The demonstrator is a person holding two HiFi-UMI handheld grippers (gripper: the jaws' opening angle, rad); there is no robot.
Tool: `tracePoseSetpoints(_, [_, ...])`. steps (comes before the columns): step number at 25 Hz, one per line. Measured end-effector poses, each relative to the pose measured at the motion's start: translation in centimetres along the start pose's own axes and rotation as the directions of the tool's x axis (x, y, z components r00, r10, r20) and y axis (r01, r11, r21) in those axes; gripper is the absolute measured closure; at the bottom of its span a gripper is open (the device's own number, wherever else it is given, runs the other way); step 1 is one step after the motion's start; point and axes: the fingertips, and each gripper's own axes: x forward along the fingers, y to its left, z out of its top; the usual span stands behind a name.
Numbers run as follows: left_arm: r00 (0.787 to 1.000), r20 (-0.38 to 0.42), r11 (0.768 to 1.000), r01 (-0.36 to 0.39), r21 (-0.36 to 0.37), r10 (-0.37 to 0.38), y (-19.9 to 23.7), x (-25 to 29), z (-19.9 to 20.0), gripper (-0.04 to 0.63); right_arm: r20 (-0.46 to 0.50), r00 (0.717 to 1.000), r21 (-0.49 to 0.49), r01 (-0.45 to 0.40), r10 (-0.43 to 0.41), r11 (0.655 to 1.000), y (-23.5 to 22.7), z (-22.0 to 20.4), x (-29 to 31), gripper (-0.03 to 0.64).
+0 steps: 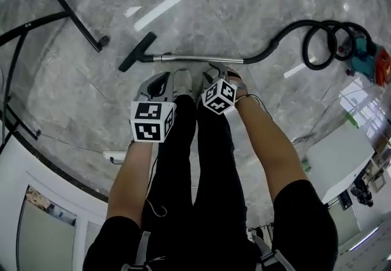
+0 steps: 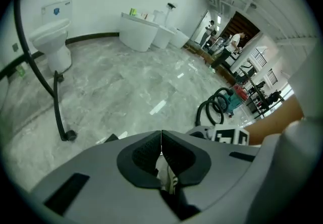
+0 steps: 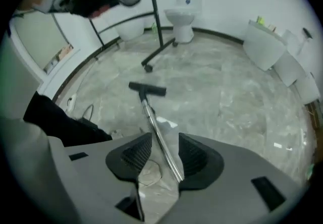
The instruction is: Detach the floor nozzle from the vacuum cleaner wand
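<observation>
The vacuum lies on the grey marble floor. Its black floor nozzle (image 1: 137, 52) is joined to the chrome wand (image 1: 201, 58), which runs right into a black hose (image 1: 287, 35) and the teal vacuum body (image 1: 366, 59). My left gripper (image 1: 160, 82) hangs just short of the wand near the nozzle end, its jaws shut with nothing in them (image 2: 160, 153). My right gripper (image 1: 215, 71) points steeply down over the middle of the wand. In the right gripper view its jaws (image 3: 165, 152) stand open, with the wand (image 3: 156, 127) running between the pads untouched and the nozzle (image 3: 147, 88) beyond.
A black wheeled stand (image 1: 79, 16) stands left of the nozzle. A toilet (image 2: 53, 41) and white tubs (image 2: 139, 34) line the far wall. A white power strip (image 1: 116, 157) lies by the curved floor edge. The person's shoes (image 1: 182, 83) stand just behind the wand.
</observation>
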Motion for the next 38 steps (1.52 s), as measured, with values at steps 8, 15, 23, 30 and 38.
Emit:
tracePoseSetpoints(8, [0.989,-0.140,0.989,-0.064,-0.131,0.045,8.2,7.0,-12.4,0.584,-0.215,0.977,-0.212,-0.058,0.011,0.976,2.0,-6.6,21.2,0.446])
tracePoseSetpoints(15, [0.988,-0.089,0.936,-0.147,-0.321,0.125,11.6,5.8,-14.3,0.583,-0.304,0.949,-0.398,-0.050,-0.080,0.916,0.9,-9.1,25.3,0.443])
tracePoseSetpoints(23, [0.993,0.056,0.733,-0.037,-0.679,0.103,12.3,4.6,-10.5,0.319,-0.100,0.995,-0.361,-0.032,-0.005,0.932,0.4,-2.7,15.8,0.451])
tracePoseSetpoints(30, [0.974,0.192,0.621,0.079,-0.780,0.117,13.7,3.1,-5.8,0.284,0.119,0.993,-0.314,0.020,0.018,0.949,-0.7,2.7,1.6,0.454])
tracePoseSetpoints(38, [0.913,0.357,0.640,0.157,-0.752,0.195,13.4,-2.0,0.7,0.284,0.241,0.970,-0.312,0.067,0.011,0.948,1.8,2.8,-10.7,0.456])
